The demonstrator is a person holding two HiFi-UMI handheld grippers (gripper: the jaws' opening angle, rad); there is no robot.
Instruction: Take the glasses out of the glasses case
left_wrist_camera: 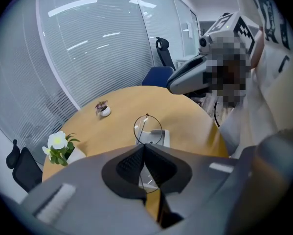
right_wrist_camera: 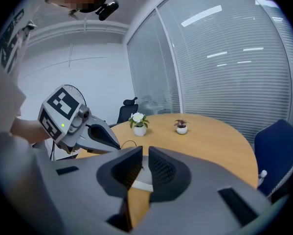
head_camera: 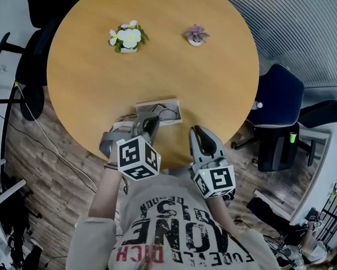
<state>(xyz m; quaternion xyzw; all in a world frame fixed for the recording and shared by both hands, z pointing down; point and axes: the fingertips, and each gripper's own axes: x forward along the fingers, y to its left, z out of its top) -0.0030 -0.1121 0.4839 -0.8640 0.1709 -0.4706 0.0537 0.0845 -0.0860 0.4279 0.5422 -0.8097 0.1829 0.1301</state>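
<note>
On the round wooden table (head_camera: 100, 89), near its front edge, lies the open grey glasses case (head_camera: 151, 106). My left gripper (head_camera: 151, 120) hangs over the case, shut on the thin wire-rimmed glasses (head_camera: 169, 115). In the left gripper view one round lens (left_wrist_camera: 147, 129) sticks up past the closed jaw tips (left_wrist_camera: 144, 145), with the case (left_wrist_camera: 158, 137) beneath. My right gripper (head_camera: 197, 131) hovers just right of the case. Its jaws (right_wrist_camera: 142, 153) stand a narrow gap apart with nothing between them. The case (right_wrist_camera: 141, 173) shows through that gap.
A white-flowered pot (head_camera: 127, 38) and a small purple plant (head_camera: 196, 35) stand at the table's far side. A blue office chair (head_camera: 278, 111) is to the right and a black chair (head_camera: 44, 4) at the far left. The table's front edge lies under my grippers.
</note>
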